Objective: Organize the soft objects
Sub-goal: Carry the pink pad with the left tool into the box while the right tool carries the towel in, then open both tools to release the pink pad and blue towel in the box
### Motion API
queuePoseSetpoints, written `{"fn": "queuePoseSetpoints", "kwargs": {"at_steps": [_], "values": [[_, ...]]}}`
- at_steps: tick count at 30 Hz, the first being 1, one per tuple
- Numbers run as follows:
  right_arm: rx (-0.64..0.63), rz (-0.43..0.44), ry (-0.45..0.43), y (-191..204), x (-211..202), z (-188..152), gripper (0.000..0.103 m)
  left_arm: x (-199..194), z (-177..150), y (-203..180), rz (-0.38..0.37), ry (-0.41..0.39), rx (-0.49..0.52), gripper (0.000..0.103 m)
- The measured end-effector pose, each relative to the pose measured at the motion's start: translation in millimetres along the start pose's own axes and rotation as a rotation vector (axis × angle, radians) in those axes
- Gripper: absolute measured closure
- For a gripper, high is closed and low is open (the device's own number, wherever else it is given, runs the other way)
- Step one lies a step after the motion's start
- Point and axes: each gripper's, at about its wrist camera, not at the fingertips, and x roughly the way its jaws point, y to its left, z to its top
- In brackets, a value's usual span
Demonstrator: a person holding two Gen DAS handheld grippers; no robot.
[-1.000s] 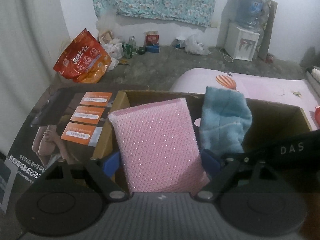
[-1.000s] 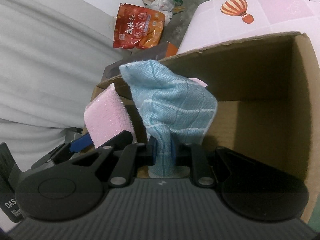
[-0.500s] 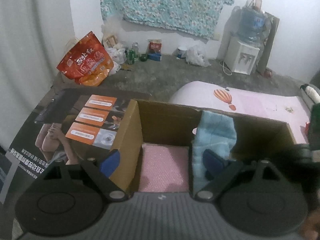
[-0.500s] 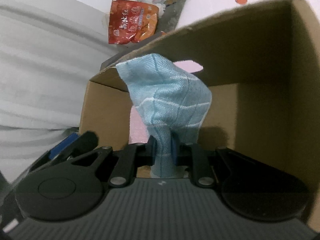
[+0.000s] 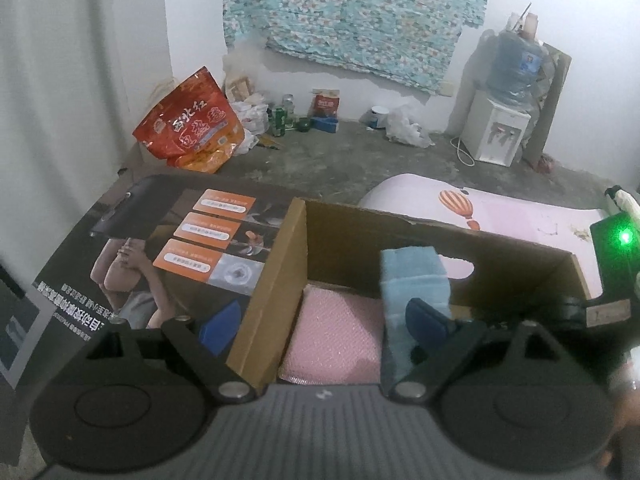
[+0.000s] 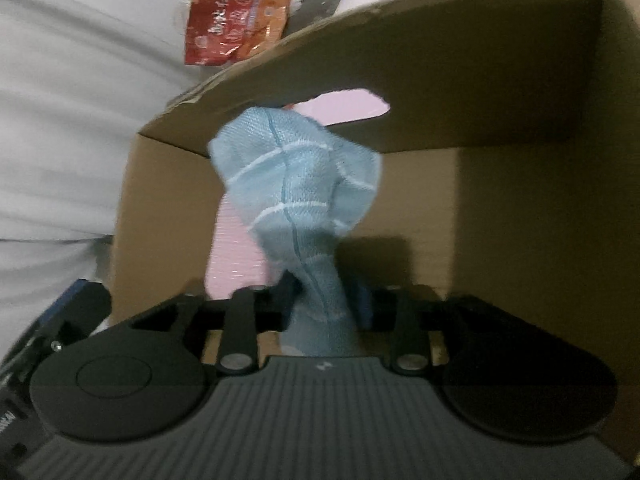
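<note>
As the right gripper opens its fingers around a limp blue cloth inside the cardboard box, beside a pink sponge, the left gripper hangs released; light fabric, best pinched at a bunched fold.

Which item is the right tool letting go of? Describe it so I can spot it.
Find the open brown cardboard box. Inside it, between the opening jaws of the right tool, stands a bunched light-blue woven cloth with pale stripes. The flat pink sponge pad beside it lies on the floor.
</note>
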Motion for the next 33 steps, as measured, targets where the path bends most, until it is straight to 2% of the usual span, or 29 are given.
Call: {"fn": "queuePoseSetpoints", "kwargs": {"at_steps": [1,4,7,9,11,12,16,20,28,31,33], "values": [[-0.014,-0.028,-0.014,3,-4,0,0.051,-1,-1,0,0.002,0.000,-0.002,0.012],[-0.066,-0.028,-0.066,14,-21,-3,0.050,-2,-3,0,0.004,-0.001,-0.001,0.012],[-0.199,-0.053,-0.192,36,-46,-9,0.050,-6,-2,1,0.011,-0.010,-0.002,0.012],[-0.253,-0.046,-0.222,47,-52,-12,0.059,-9,-3,4,0.012,-0.021,-0.013,0.012],[-0.255,-0.032,-0.197,54,-47,-10,0.072,-11,-3,6,0.009,-0.025,-0.027,0.012],[-0.241,-0.031,-0.178,52,-41,-9,0.074,-12,-4,6,0.008,-0.024,-0.033,0.012],[-0.164,-0.029,-0.112,30,-17,-10,0.077,-14,-9,7,-0.001,-0.017,-0.049,0.012],[-0.116,0.089,-0.091,17,-12,-17,0.077,-21,-15,6,-0.012,-0.020,-0.055,0.012],[-0.192,0.158,-0.204,12,-101,-30,0.075,-54,-21,-1,-0.044,-0.073,-0.057,0.012],[-0.207,0.197,-0.246,-10,-146,-45,0.074,-62,-26,-10,-0.071,-0.070,-0.027,0.011],[-0.216,0.208,-0.273,-24,-171,-57,0.070,-60,-32,-22,-0.098,-0.040,0.012,0.010]]}}
